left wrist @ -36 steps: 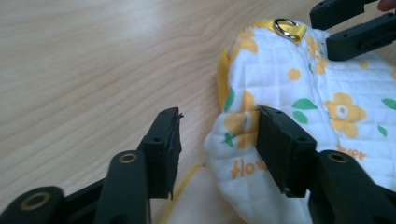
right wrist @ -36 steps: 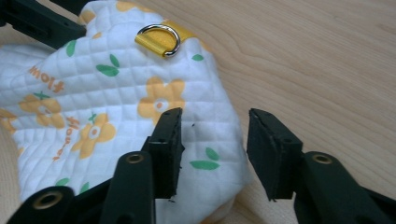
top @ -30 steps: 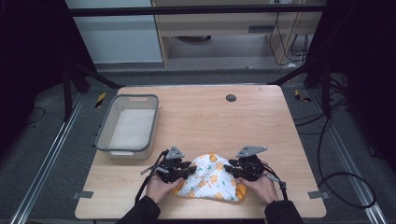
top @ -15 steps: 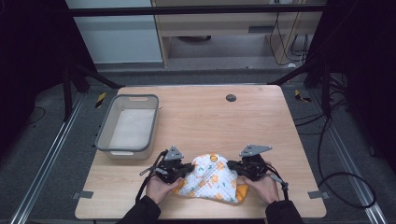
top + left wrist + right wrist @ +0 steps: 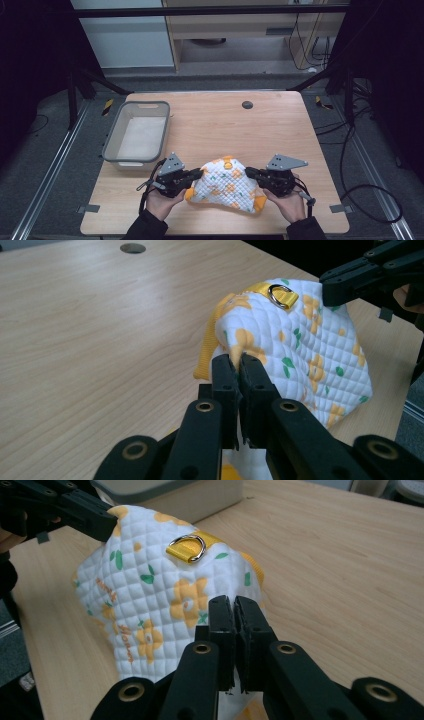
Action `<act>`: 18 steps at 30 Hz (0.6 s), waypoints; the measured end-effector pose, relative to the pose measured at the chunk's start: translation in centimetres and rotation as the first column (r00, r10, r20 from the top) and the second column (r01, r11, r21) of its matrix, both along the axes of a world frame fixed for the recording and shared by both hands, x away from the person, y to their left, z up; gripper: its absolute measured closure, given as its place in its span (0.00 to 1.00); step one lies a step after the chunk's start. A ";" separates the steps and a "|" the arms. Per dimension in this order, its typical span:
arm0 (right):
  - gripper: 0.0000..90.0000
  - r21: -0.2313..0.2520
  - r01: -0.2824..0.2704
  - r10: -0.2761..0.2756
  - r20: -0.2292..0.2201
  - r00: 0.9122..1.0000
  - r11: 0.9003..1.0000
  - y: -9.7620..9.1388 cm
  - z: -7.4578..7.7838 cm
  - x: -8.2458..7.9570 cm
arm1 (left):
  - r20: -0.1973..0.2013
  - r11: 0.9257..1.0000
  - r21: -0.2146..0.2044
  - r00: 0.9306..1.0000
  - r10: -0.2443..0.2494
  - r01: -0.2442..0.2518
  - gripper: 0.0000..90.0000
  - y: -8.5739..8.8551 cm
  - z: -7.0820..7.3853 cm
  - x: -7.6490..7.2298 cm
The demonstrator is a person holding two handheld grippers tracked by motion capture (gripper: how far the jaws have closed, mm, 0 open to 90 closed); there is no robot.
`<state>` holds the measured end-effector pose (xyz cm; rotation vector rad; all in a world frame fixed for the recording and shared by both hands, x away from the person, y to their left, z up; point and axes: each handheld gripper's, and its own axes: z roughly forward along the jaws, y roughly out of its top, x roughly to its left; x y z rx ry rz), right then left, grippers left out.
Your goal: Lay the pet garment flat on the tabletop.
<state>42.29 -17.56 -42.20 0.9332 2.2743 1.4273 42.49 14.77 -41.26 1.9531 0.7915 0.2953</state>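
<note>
Left gripper view: left hand-held gripper (image 5: 238, 362) has its jaws pinched together on a fold of the quilted cloth (image 5: 305, 345). Right hand-held gripper (image 5: 234, 607) is likewise clamped on the opposite edge of the same cloth. Between them the cloth bulges up in a hump, white with orange flowers and yellow trim, and a metal D-ring (image 5: 189, 546) on a yellow strap sits at its top.

From the high view the cloth sits at the near edge of the table (image 5: 280, 125), centre, with a hand behind each gripper. Grey bin (image 5: 137, 132) is to the far left, well apart.

Risks, as I judge them:
- Both bites look shallow, just the edge of the fabric. A pull apart could slip one corner out.
- Uneven pull would skew the cloth.
- Cloth lies close to the near edge, so a dropped side could slide off the table.
</note>
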 end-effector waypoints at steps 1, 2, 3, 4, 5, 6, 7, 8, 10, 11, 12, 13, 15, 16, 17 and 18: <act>0.96 0.002 0.000 0.000 0.010 1.000 1.000 0.0 0.3 -0.2 | 0.016 1.000 -0.011 1.000 -0.001 0.002 0.96 0.2 0.7 -0.4; 0.96 0.002 0.000 0.000 0.010 1.000 1.000 0.0 0.3 -0.2 | 0.016 1.000 -0.011 1.000 -0.001 0.002 0.96 0.2 0.7 -0.4; 0.96 0.007 0.000 0.000 0.030 1.000 1.000 0.1 1.1 -0.6 | 0.034 1.000 -0.020 0.999 -0.004 0.005 0.96 0.3 1.4 -0.8; 0.96 0.011 -0.002 0.001 0.036 0.999 1.000 0.1 1.4 -0.7 | 0.034 1.000 -0.020 0.999 -0.004 0.005 0.96 0.3 1.4 -0.8; 0.96 0.016 -0.001 0.000 0.045 0.999 1.000 0.1 1.9 -0.8 | 0.054 1.000 -0.024 0.999 -0.007 0.008 0.96 0.4 2.2 -1.1; 0.96 0.024 0.000 -0.001 0.057 0.998 1.000 0.1 2.3 -0.8 | 0.061 1.000 -0.029 0.998 -0.009 0.011 0.96 0.4 2.6 -1.1; 0.96 0.034 0.000 -0.002 0.065 0.998 0.999 0.2 2.6 -0.7 | 0.061 1.000 -0.029 0.998 -0.009 0.011 0.96 0.4 2.6 -1.1; 0.96 0.039 0.004 -0.007 0.073 0.997 0.999 0.2 3.0 -0.6 | 0.082 0.999 -0.036 0.997 0.001 0.002 0.96 0.4 3.3 -0.9; 0.96 0.042 0.016 -0.020 0.084 0.996 0.999 0.5 3.4 -0.1 | 0.097 0.999 -0.041 0.995 0.018 -0.014 0.96 0.4 3.9 -0.3; 0.96 0.041 0.027 -0.031 0.092 0.995 0.999 0.7 3.6 0.4 | 0.105 0.999 -0.041 0.994 0.029 -0.025 0.96 0.3 4.2 0.2; 0.96 0.040 0.042 -0.045 0.098 0.994 0.998 0.9 3.8 0.9 | 0.113 0.998 -0.040 0.993 0.046 -0.042 0.96 0.2 4.3 0.7; 0.96 0.044 0.057 -0.062 0.109 0.992 0.997 1.1 3.8 1.5 | 0.116 0.998 -0.040 0.991 0.062 -0.057 0.96 0.1 4.4 1.4; 0.96 0.036 0.106 -0.110 0.116 0.987 0.994 1.5 3.7 3.2 | 0.110 0.995 -0.044 0.989 0.097 -0.093 0.96 -0.2 4.2 2.8; 0.96 0.030 0.124 -0.126 0.114 0.985 0.992 1.7 3.6 3.9 | 0.108 0.993 -0.040 0.987 0.116 -0.112 0.96 -0.4 4.0 3.6; 0.96 0.016 0.145 -0.146 0.123 0.982 0.989 2.0 3.3 4.8 | 0.100 0.991 -0.040 0.986 0.132 -0.129 0.96 -0.6 3.8 4.4; 0.95 0.000 0.169 -0.168 0.126 0.978 0.986 2.3 3.0 5.6 | 0.099 0.988 -0.040 0.983 0.153 -0.149 0.96 -0.9 3.5 5.1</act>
